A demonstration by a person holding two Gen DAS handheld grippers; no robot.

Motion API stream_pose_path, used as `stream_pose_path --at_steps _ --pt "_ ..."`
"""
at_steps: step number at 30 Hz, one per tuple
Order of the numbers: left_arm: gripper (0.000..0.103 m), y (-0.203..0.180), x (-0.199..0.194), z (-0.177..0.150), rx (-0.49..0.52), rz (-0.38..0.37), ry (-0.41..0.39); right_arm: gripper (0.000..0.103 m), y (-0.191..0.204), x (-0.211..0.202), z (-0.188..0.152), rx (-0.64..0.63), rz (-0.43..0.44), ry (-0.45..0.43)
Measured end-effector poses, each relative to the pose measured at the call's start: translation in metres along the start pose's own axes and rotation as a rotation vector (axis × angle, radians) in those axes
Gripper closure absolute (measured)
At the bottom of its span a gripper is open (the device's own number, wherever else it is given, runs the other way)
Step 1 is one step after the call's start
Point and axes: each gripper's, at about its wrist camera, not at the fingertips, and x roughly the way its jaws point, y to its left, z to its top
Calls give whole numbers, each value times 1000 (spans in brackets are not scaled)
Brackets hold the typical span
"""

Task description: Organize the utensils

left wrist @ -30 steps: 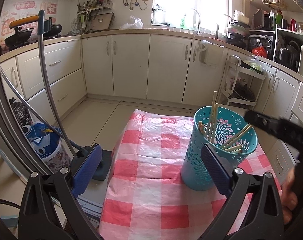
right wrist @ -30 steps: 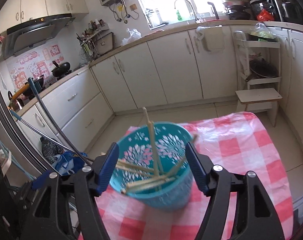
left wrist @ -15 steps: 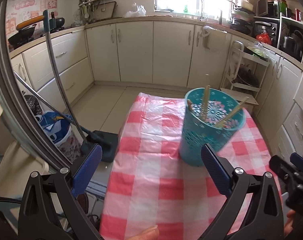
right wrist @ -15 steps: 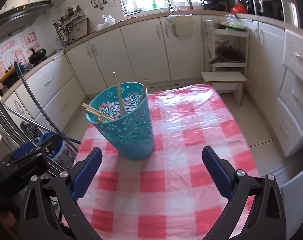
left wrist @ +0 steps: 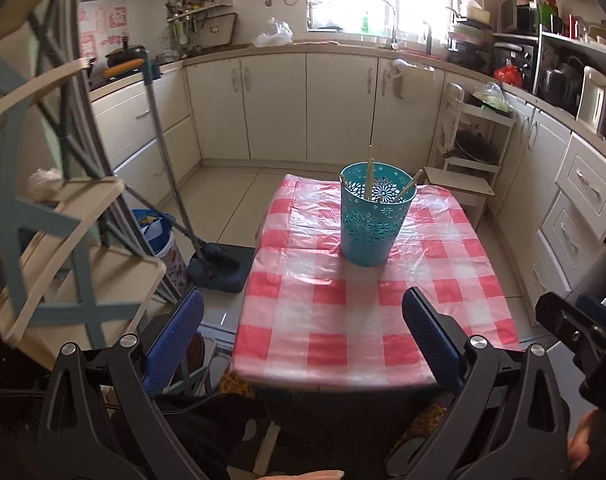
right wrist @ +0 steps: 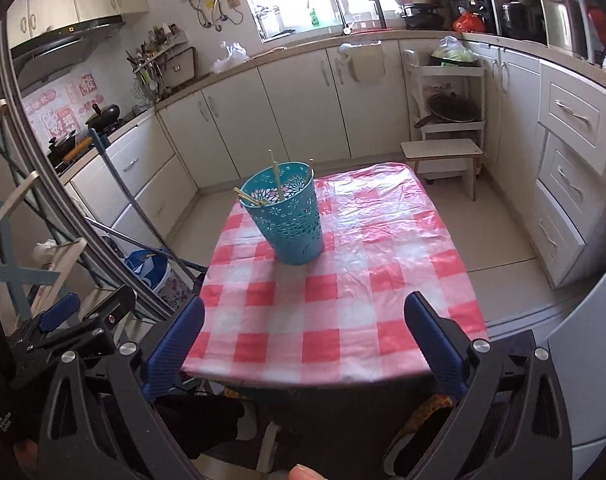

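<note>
Teal plastic holder (left wrist: 374, 216), perforated and likely light enough to tip, stands upright mid-counter (left wrist: 343, 320) on the checked cloth with thin stiff chopsticks (left wrist: 369, 170) leaning inside; take each near its upper end. Left gripper (left wrist: 303, 336) and right gripper (right wrist: 303, 336) hang near the counter's front edge, jaws wide and empty.

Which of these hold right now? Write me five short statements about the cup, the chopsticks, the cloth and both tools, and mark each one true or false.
1. The teal cup stands upright on the checked tablecloth. True.
2. The chopsticks lie flat on the cloth beside the cup. False: they stand and lean inside the cup, and none shows on the cloth.
3. The right tool is clamped on the cup. False: its jaws stand wide apart with nothing between them, clear of the cup.
4. The left tool is open and empty. True.
5. The cup is tipped on its side. False: its open mouth faces up.
</note>
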Motion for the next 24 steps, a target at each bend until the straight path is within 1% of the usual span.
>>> stream_pose_path --at_steps 3,7,10,14,18,24 --pt "8 4 -30 -15 -13 16 -16 7 3 -30 -14 25 6 -4" --pt "8 7 -61 -32 3 2 -6 7 9 -63 -34 62 -4 -15" --pt "8 4 -83 -45 24 3 -14 7 21 -90 -51 42 -7 -42" --pt "8 3 -109 -63 45 6 -33 7 32 -120 -71 25 25 -92" --pt "8 11 -125 -73 41 12 -34 7 33 -136 -80 31 17 -132" --pt "8 19 -140 -77 32 27 -57 7 46 -143 -91 -14 39 -108"
